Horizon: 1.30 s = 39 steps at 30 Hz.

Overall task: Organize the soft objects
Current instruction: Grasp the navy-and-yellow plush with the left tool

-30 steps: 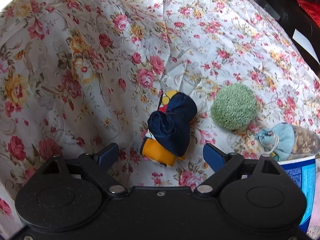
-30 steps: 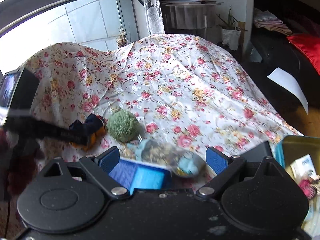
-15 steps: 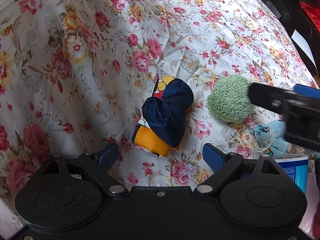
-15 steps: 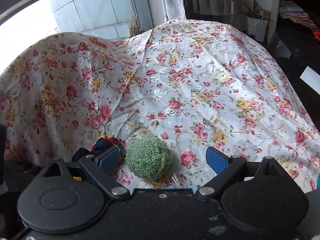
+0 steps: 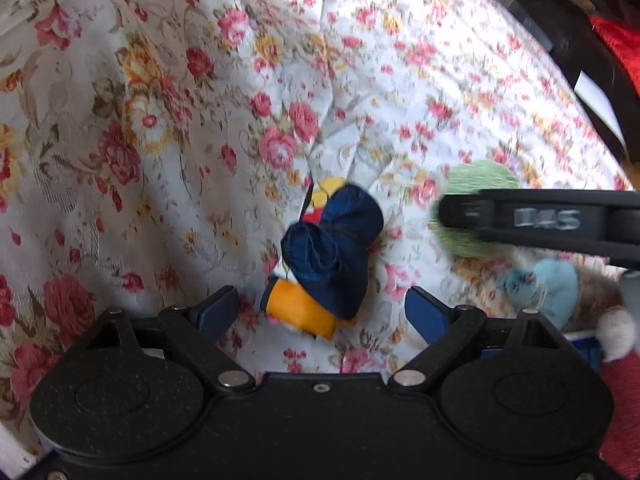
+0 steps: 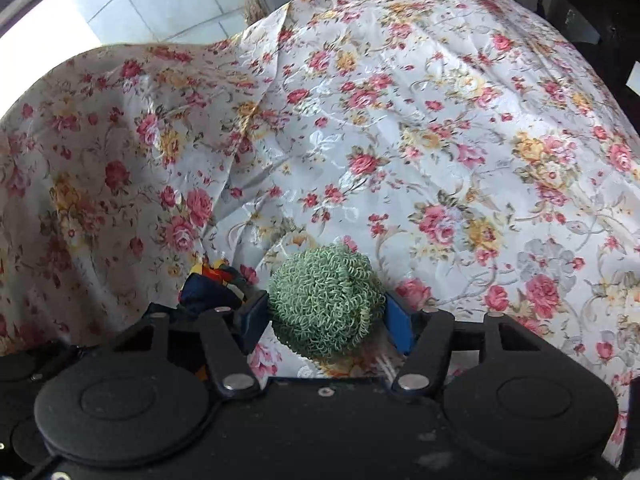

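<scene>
While my right gripper [image 6: 326, 318] has just been closing and now squeezes the green ball [image 6: 324, 300], the blue toy [image 5: 326, 256] lies at twelve o'clock between my open left gripper [image 5: 322, 312] pads.

We see the green scrubber ball [image 5: 482, 176] half hidden behind the blurred right gripper arm [image 5: 544, 220]; light-blue pouch [image 5: 548, 284] smeared.

A floral cloth [image 6: 460, 152] drapes over a humped surface, rumpled and sunlit. Behind it stand a tiled wall [image 6: 168, 4] and a bright window [image 6: 24, 32]. Dark furniture [image 5: 568, 28] with a red cloth [image 5: 620, 44] lies at the right.
</scene>
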Each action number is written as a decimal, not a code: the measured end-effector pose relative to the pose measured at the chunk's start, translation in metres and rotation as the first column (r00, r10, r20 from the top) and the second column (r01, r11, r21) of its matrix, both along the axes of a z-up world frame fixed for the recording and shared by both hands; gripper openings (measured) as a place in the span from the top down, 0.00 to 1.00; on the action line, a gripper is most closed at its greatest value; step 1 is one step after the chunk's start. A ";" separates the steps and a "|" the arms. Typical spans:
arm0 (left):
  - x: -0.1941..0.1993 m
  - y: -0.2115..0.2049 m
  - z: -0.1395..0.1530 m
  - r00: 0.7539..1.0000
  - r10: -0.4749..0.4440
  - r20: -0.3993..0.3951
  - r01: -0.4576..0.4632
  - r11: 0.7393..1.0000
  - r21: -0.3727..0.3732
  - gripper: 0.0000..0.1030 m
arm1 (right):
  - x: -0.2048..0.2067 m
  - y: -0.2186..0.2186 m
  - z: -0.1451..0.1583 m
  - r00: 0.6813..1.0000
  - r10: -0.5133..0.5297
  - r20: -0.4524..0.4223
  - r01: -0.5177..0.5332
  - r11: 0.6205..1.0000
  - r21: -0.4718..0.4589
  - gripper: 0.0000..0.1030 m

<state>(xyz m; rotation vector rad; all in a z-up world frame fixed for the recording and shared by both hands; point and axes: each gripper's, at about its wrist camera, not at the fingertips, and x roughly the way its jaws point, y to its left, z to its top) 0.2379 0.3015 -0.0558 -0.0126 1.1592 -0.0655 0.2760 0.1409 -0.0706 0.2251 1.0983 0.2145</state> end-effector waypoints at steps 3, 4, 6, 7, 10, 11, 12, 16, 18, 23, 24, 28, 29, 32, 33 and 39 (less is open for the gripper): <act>-0.001 0.002 0.001 0.998 0.008 0.057 -0.007 1.000 -0.017 0.15 | -0.008 -0.022 0.017 0.998 -0.049 0.035 0.048 0.999 0.025 0.41; 0.000 0.003 0.000 0.997 0.009 0.071 -0.008 1.000 -0.023 0.16 | -0.011 -0.030 0.022 0.997 -0.063 0.043 0.062 0.998 0.032 0.41; 0.000 0.003 -0.004 0.997 0.009 0.081 -0.006 0.999 -0.031 0.19 | -0.019 -0.043 0.031 0.994 -0.085 0.063 0.083 0.996 0.041 0.41; 0.001 0.003 -0.007 0.997 0.005 0.077 -0.002 1.000 -0.028 0.20 | -0.024 -0.048 0.035 0.993 -0.093 0.075 0.090 0.995 0.040 0.41; 0.001 0.003 -0.015 0.997 -0.002 0.071 0.004 1.000 -0.026 0.22 | -0.038 -0.058 0.044 0.989 -0.098 0.107 0.096 0.995 0.022 0.40; 0.001 0.003 -0.016 0.997 -0.002 0.074 0.004 1.000 -0.024 0.22 | -0.043 -0.060 0.046 0.989 -0.097 0.114 0.096 0.995 0.016 0.40; 0.000 0.003 -0.016 0.997 -0.007 0.082 0.009 1.000 -0.021 0.22 | -0.048 -0.061 0.046 0.989 -0.095 0.117 0.094 0.996 0.011 0.40; -0.003 -0.003 -0.017 0.994 -0.035 0.107 0.033 0.999 0.024 0.44 | -0.057 -0.059 0.042 0.990 -0.081 0.114 0.081 0.997 0.001 0.40; -0.003 -0.004 -0.018 0.994 -0.045 0.102 0.041 0.998 0.045 0.57 | -0.060 -0.056 0.040 0.991 -0.077 0.111 0.077 0.997 -0.004 0.40; 0.001 0.009 -0.014 0.997 0.008 0.071 -0.006 1.000 -0.029 0.59 | -0.063 -0.048 0.040 0.992 -0.069 0.104 0.069 0.998 0.003 0.40; 0.001 0.010 -0.013 0.998 0.016 0.063 -0.013 0.999 -0.037 0.59 | -0.063 -0.046 0.040 0.992 -0.067 0.103 0.067 0.998 0.005 0.40; -0.001 0.010 -0.011 0.999 0.026 0.045 -0.024 0.998 -0.051 0.59 | -0.068 -0.034 0.045 0.994 -0.039 0.105 0.037 0.999 0.020 0.40; -0.001 0.009 -0.011 0.999 0.031 0.044 -0.029 0.999 -0.046 0.59 | -0.070 -0.031 0.046 0.994 -0.032 0.109 0.030 0.999 0.021 0.40; -0.005 0.007 -0.010 0.998 0.034 0.049 -0.033 0.999 -0.026 0.60 | -0.079 -0.021 0.050 0.994 -0.010 0.111 0.006 0.999 0.043 0.40; -0.007 0.006 -0.008 0.998 0.029 0.058 -0.027 0.999 -0.021 0.60 | -0.082 -0.019 0.051 0.994 -0.002 0.110 -0.005 0.998 0.057 0.40; -0.034 0.004 0.002 0.998 0.034 0.054 -0.036 0.999 0.034 0.60 | -0.113 -0.005 0.061 0.992 0.048 0.113 -0.058 0.995 0.078 0.40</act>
